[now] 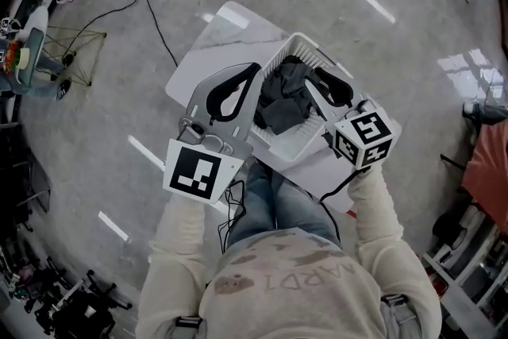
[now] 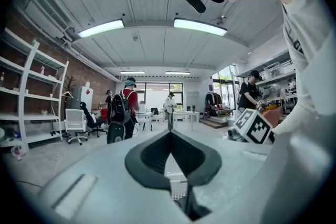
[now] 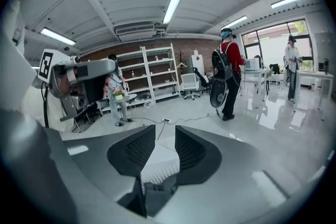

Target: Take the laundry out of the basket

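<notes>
progress: 0 items out, dark laundry all inside basket on bench | left tool: clenched, empty, above basket's left rim | right tool: released, empty, above basket's right side

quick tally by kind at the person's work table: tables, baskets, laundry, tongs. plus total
white table: 1
laundry basket: 1
dark laundry pile: 1 (separate pieces cannot be told apart)
tongs: 2, left tongs shut, right tongs open
Total: 5
</notes>
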A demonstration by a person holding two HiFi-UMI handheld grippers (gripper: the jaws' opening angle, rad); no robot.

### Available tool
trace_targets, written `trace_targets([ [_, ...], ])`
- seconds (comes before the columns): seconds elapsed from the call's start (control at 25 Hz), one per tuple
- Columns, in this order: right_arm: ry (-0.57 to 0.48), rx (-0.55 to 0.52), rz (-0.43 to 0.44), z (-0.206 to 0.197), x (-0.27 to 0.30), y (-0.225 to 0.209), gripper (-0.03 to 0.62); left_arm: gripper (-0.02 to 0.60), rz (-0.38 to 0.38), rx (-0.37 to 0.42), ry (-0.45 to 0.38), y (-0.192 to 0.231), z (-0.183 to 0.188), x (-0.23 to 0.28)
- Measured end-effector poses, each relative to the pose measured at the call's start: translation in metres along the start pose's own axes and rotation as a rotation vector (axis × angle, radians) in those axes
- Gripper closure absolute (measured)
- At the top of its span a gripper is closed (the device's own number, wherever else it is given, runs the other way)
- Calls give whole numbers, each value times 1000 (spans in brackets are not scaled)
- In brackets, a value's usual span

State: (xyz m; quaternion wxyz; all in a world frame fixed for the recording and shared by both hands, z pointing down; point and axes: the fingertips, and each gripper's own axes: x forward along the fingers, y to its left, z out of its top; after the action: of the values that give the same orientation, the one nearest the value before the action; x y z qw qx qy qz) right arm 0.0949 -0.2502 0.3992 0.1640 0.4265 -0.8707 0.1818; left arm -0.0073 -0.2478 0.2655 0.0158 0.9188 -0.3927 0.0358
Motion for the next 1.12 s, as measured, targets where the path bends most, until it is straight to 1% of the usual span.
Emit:
trace_targets([
  [0.16, 133, 17, 20, -54, 40, -15, 429, 580, -33, -27, 17, 0, -25, 17],
  [0.28, 223, 15, 42, -93, 68, -22, 413, 581, -59, -23, 35, -1, -48, 28],
  [0.44, 325, -23, 66, -136, 101, -29, 403, 580, -87, -27, 54, 4, -81, 44],
  [0.6, 417, -69, 77, -179, 125, -35, 386, 580, -106, -11, 76, 7, -114, 53],
  [0.76, 508, -107, 68, -213, 142, -43, 332, 580, -120, -23, 82, 10, -134, 61],
  [0.96, 633, -184, 73, -250, 160, -43, 226, 580, -145, -16, 85, 12, -145, 67],
  [1.12, 755, -290, 80, -281, 168, -49, 191, 580, -158, -14, 86, 14, -148, 72],
])
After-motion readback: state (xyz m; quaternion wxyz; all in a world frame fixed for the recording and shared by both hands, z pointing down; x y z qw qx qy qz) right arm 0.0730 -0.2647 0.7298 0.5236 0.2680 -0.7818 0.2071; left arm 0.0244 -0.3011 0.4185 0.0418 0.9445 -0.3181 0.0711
